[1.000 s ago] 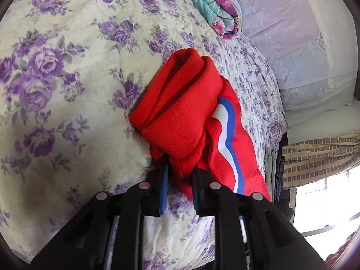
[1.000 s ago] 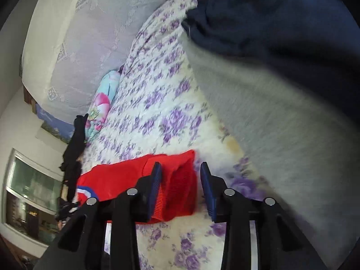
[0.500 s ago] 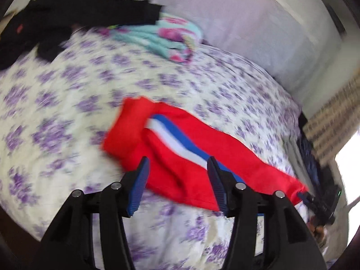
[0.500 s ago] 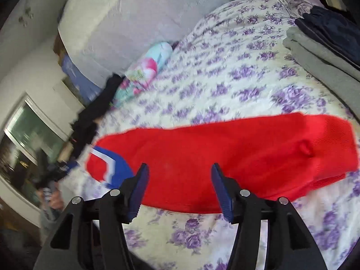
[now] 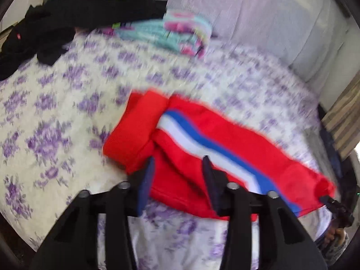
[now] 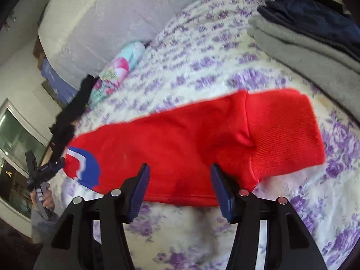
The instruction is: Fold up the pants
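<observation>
Red pants [image 6: 184,144] beneath both gaping, empty tools, grey blanket [image 6: 299,49] and black clothes [image 5: 74,20] nearby

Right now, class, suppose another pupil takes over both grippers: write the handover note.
Left gripper: open, empty, above the striped end of the red pants.
Right gripper: open, empty, above the pants' near edge, close to the ribbed cuff.
The pants lie flat as one long strip on the floral bedsheet.
Done: apparently folded lengthwise, though layers are hard to tell.
Left: probably fold end to end, then perhaps place by the folded grey garment and navy garment.
</observation>
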Demonstrator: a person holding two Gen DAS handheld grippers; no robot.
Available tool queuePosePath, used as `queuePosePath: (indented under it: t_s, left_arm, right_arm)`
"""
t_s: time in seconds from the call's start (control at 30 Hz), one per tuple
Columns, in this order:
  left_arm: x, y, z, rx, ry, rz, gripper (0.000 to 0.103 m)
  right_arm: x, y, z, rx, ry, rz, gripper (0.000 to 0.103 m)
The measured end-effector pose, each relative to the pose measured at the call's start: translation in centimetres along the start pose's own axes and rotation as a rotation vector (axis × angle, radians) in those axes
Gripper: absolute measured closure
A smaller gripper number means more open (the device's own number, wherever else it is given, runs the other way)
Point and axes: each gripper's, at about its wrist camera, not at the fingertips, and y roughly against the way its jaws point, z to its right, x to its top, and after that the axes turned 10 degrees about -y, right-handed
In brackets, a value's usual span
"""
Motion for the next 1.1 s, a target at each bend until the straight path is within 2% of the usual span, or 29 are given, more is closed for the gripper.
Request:
queuePosePath:
  t_s: [0.03,0.13,0.2,0.27,0.33,0.37,0.4,0.43,0.5,0.6,0.63,0.7,0.77,0.87,0.93,1.0,1.1]
  left_arm:
    - [0.5,0.7,0.5,0.002,-0.007,0.035,0.04]
    - [3.1,-0.5,3.9,0.016,-0.106,0.058,0.038]
    - [4.1,-3.0,6.3,0.043,-0.189,0.019,0.038]
    - [4.6,-5.8,7.2,0.092,-0.253,-0.041,0.038]
    - [4.5,-8.7,6.2,0.17,-0.241,-0.128,0.04]
    - [4.0,-10.0,5.0,0.184,-0.221,-0.18,0.046]
    - [3.5,-10.5,4.0,0.171,-0.202,-0.203,0.052]
    - [3.4,-10.0,3.5,0.151,-0.182,-0.193,0.053]
    - [3.3,-8.3,3.8,0.161,-0.156,-0.164,0.054]
    - [3.3,-5.0,7.4,0.036,-0.203,-0.067,0.04]
    - [2.9,-4.5,9.1,0.01,-0.236,-0.051,0.036]
    - [1.8,-4.6,12.5,-0.055,-0.29,-0.06,0.036]
    - [-0.1,-5.3,15.6,-0.144,-0.325,-0.107,0.036]
    - [-2.9,-6.4,18.3,-0.223,-0.342,-0.171,0.036]
    - [-4.0,-7.5,18.8,-0.234,-0.331,-0.206,0.036]
    - [-5.0,-8.2,19.0,-0.21,-0.34,-0.213,0.036]
    - [-5.7,-8.1,19.8,-0.185,-0.402,-0.193,0.033]
  right_arm:
    - [0.5,0.2,-0.7,0.019,0.013,0.019,0.037]
    - [2.3,-0.6,-3.2,0.047,0.049,0.056,0.034]
    - [3.0,-2.4,-4.7,0.053,0.059,0.035,0.034]
    - [3.2,-5.0,-5.4,0.09,0.064,-0.047,0.032]
    - [3.1,-7.2,-4.1,0.032,0.024,-0.114,0.031]
    - [3.2,-8.1,-2.7,-0.011,-0.004,-0.144,0.032]
    - [3.1,-8.4,-1.6,0.008,-0.041,-0.164,0.04]
    - [3.5,-8.1,-0.9,0.03,-0.079,-0.174,0.045]
    - [4.5,-7.4,-1.7,0.032,-0.097,-0.218,0.041]
    - [6.8,-7.8,-5.7,0.2,-0.063,-0.273,0.034]
    - [7.6,-8.9,-7.4,0.254,-0.059,-0.309,0.032]
    - [9.3,-12.6,-11.2,0.337,-0.04,-0.378,0.032]
    - [10.1,-16.5,-14.1,0.354,-0.006,-0.437,0.03]
    - [10.2,-23.6,-17.1,0.358,-0.042,-0.587,0.03]
    - [9.6,-27.5,-18.3,0.333,-0.056,-0.664,0.03]
    - [8.8,-30.0,-19.0,0.315,-0.066,-0.739,0.03]
    - [7.7,-31.5,-19.4,0.365,-0.102,-0.851,0.03]
